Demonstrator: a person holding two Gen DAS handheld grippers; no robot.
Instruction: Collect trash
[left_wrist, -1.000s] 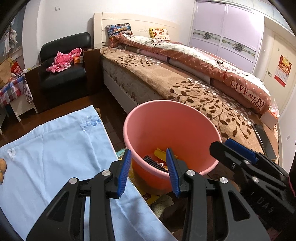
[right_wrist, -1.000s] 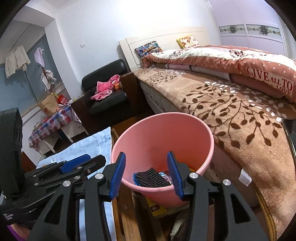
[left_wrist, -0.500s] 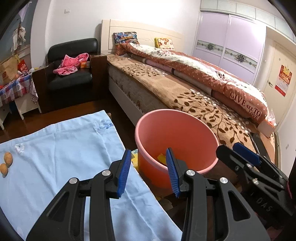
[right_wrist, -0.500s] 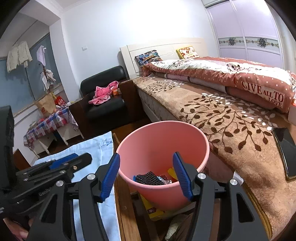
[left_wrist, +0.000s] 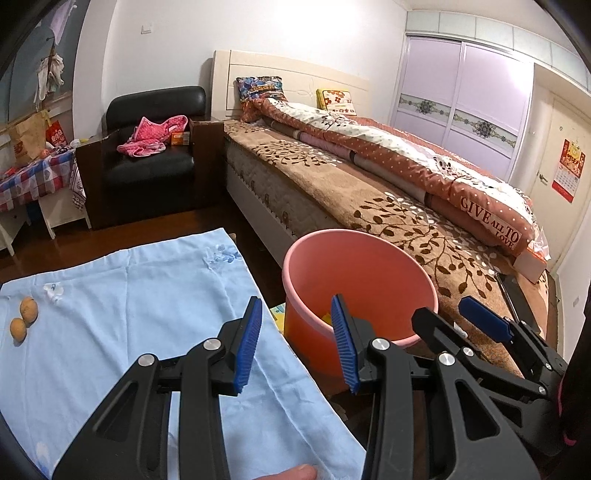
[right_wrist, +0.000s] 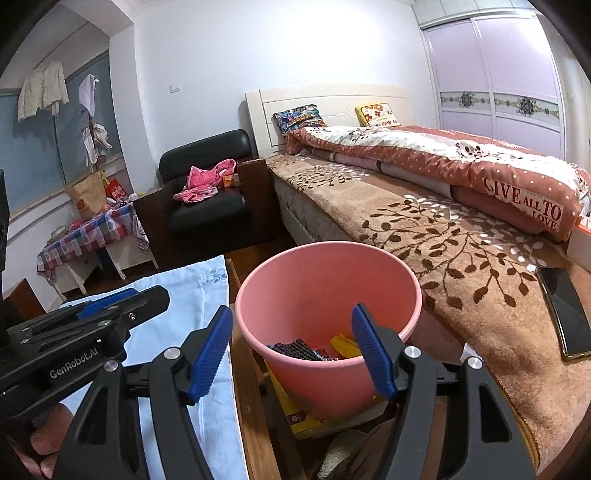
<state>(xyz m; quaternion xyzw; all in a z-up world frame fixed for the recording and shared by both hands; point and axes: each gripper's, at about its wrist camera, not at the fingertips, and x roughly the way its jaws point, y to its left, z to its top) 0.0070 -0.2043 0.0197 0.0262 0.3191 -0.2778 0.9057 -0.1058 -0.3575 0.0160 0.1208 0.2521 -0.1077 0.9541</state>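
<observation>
A pink plastic bin (left_wrist: 399, 273) (right_wrist: 332, 280) stands between the table and the bed. Inside lie a dark ridged wrapper (right_wrist: 295, 349) and yellow trash (right_wrist: 345, 345). My left gripper (left_wrist: 297, 345) is open and empty, held above the blue cloth's right edge and the bin's near rim. My right gripper (right_wrist: 293, 354) is open and empty, held over the bin's near side; it also shows in the left wrist view (left_wrist: 480, 325). The left gripper shows at the left of the right wrist view (right_wrist: 110, 306).
A light blue cloth (left_wrist: 110, 314) covers the table, with two small brown nuts (left_wrist: 24, 317) at its left. A bed (left_wrist: 369, 192) runs along the right with a phone (right_wrist: 565, 314) on it. A black armchair (left_wrist: 155, 155) stands behind. A yellow box (right_wrist: 306, 421) lies under the bin.
Both grippers have pulled back and up from the bin. The right gripper's jaws have opened wider. The two nuts have come into the left wrist view.
</observation>
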